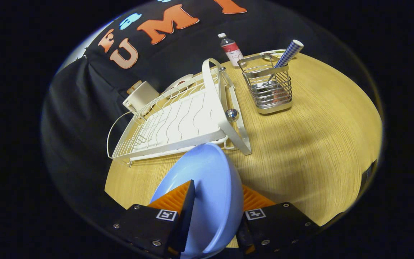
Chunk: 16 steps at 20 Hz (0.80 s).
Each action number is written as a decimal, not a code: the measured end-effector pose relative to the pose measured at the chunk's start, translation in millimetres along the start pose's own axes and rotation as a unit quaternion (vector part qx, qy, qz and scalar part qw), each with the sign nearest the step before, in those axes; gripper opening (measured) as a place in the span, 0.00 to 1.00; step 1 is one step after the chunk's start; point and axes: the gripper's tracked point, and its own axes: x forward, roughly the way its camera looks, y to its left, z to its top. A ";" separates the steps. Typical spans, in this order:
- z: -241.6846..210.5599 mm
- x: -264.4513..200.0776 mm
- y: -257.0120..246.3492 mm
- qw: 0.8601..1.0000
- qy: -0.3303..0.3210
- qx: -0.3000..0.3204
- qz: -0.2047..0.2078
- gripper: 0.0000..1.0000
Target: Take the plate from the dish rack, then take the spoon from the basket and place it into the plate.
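A light blue plate (212, 183) is pinched edge-on between my two fingers, held above the wooden table (311, 144). My gripper (216, 196) is shut on its rim, one finger on each face. Just beyond the plate lies the white wire dish rack (178, 122), with nothing standing in its slots. Further off, beyond the fingers, a metal wire basket (271, 90) stands upright on the table. A spoon (288, 54) with a blue-and-white checked handle leans out of the basket's top; its bowl is down inside the wires.
A small bottle (230, 49) with a white cap and red label stands behind the basket. A white box-shaped object (140, 95) sits at the rack's far corner by the black cloth wall. The table edge runs close to my fingers.
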 end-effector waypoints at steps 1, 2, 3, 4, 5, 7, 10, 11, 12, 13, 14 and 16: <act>1.5 1.3 -2.4 1.000 -0.007 -0.009 -0.011 0.57; 2.8 1.8 -5.2 1.000 -0.011 -0.018 -0.020 0.60; 4.8 1.6 -6.3 0.999 -0.016 -0.026 -0.026 0.66; 5.5 1.6 -7.4 0.999 -0.019 -0.032 -0.029 0.68; 6.2 2.0 -10.0 0.998 -0.022 -0.037 -0.037 0.69; 9.9 1.4 -20.6 0.996 -0.031 -0.054 -0.060 0.76; 22.9 -3.5 -40.7 0.988 -0.057 -0.093 -0.111 0.78; 28.8 -6.1 -41.9 0.987 -0.066 -0.095 -0.114 0.76; 33.7 -8.7 -42.7 0.986 -0.075 -0.093 -0.113 0.76; 40.8 -11.3 -45.1 0.986 -0.084 -0.089 -0.112 0.76; 49.1 -14.4 -50.2 0.985 -0.095 -0.083 -0.117 0.76; 67.0 -23.3 -60.6 0.982 -0.119 -0.075 -0.128 0.76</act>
